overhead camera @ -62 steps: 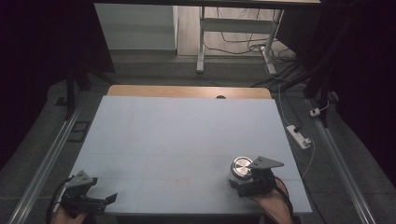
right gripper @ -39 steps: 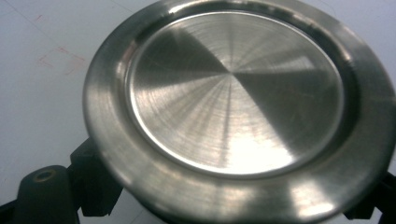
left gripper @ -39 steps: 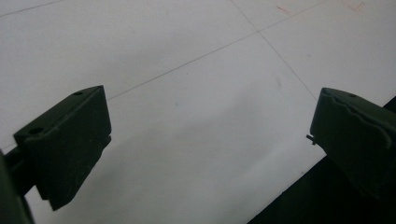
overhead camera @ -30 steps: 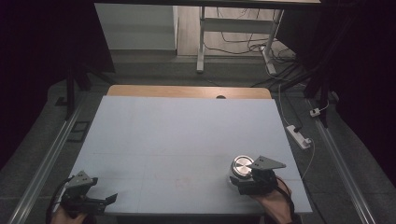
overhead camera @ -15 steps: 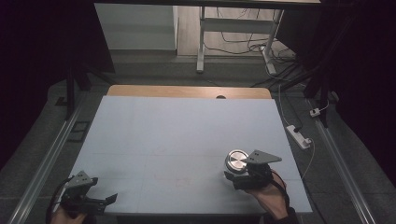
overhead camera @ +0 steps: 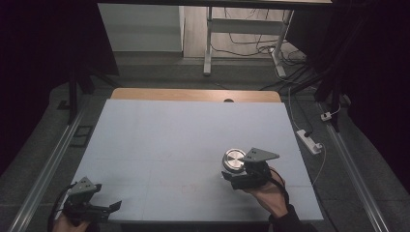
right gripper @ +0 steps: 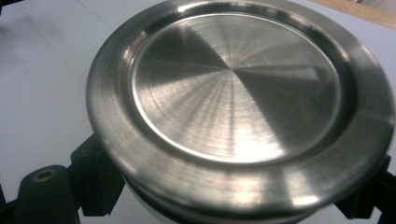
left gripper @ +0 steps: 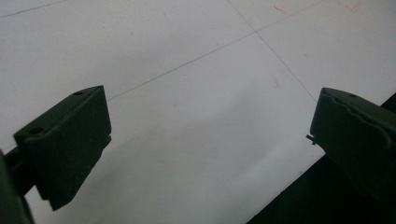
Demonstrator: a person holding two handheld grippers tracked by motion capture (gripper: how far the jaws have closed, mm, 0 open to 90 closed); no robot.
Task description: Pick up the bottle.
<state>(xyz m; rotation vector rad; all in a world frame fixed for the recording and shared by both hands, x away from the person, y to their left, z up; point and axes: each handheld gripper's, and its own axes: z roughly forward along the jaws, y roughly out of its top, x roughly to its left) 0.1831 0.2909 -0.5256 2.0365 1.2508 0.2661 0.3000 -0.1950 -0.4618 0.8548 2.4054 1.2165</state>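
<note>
Right gripper (overhead camera: 231,178) clamps the lidded steel container (overhead camera: 235,159) at lower right of the high view, keeping it steady over the worktop (overhead camera: 183,135), while left gripper (overhead camera: 112,208) idles wide open, lower left.

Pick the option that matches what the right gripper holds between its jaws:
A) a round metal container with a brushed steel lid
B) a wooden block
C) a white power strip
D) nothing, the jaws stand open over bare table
A: in the right gripper view the round metal container with its brushed lid sits clamped between the black jaws of the right gripper.
</note>
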